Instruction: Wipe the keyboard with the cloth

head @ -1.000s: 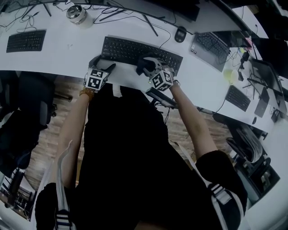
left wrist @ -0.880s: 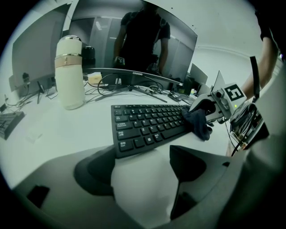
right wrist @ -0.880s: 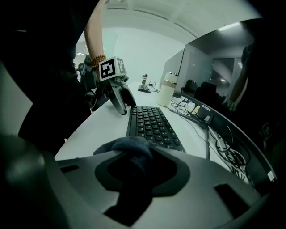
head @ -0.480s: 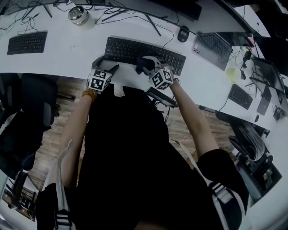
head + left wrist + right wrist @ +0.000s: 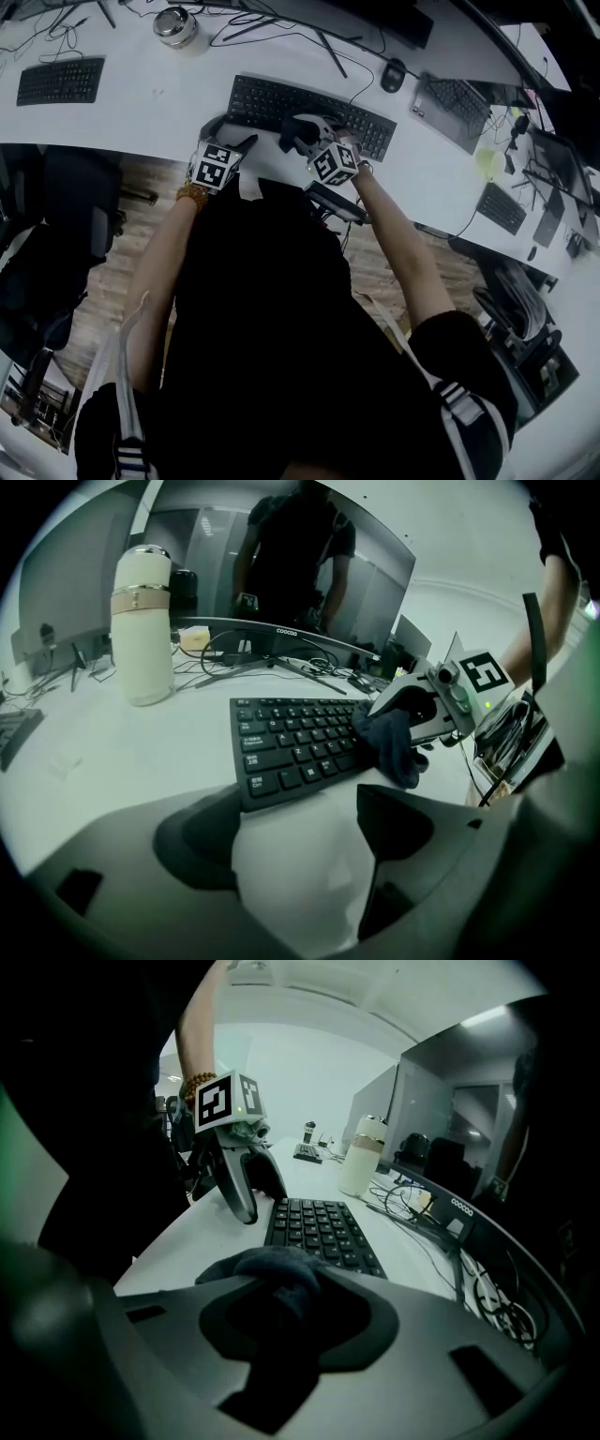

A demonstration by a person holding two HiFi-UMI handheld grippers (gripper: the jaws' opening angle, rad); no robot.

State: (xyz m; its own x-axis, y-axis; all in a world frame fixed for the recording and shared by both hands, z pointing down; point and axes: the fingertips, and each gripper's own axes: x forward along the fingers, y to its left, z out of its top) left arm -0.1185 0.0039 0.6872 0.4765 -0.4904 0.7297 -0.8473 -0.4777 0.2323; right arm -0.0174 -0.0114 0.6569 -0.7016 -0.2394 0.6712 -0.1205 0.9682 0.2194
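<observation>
A black keyboard (image 5: 309, 112) (image 5: 295, 747) (image 5: 323, 1230) lies on the white desk (image 5: 141, 103), near its front edge. My right gripper (image 5: 302, 134) (image 5: 412, 726) (image 5: 272, 1288) is shut on a dark bunched cloth (image 5: 296, 137) (image 5: 392, 747) (image 5: 267, 1269). The cloth rests on the keyboard's front rows, about midway along. At the keyboard's left front corner my left gripper (image 5: 228, 141) (image 5: 300, 841) (image 5: 239, 1180) stands open, with only bare desk between its jaws.
A white flask (image 5: 142, 625) (image 5: 361, 1155) stands behind the keyboard on the left. A curved monitor (image 5: 281, 564) and cables (image 5: 281, 28) fill the back. A second keyboard (image 5: 60, 80) lies far left, a mouse (image 5: 394, 75) and a laptop (image 5: 459, 103) lie right.
My right gripper has slid the cloth a little leftward along the keyboard. The left gripper has stayed at the keyboard's left corner.
</observation>
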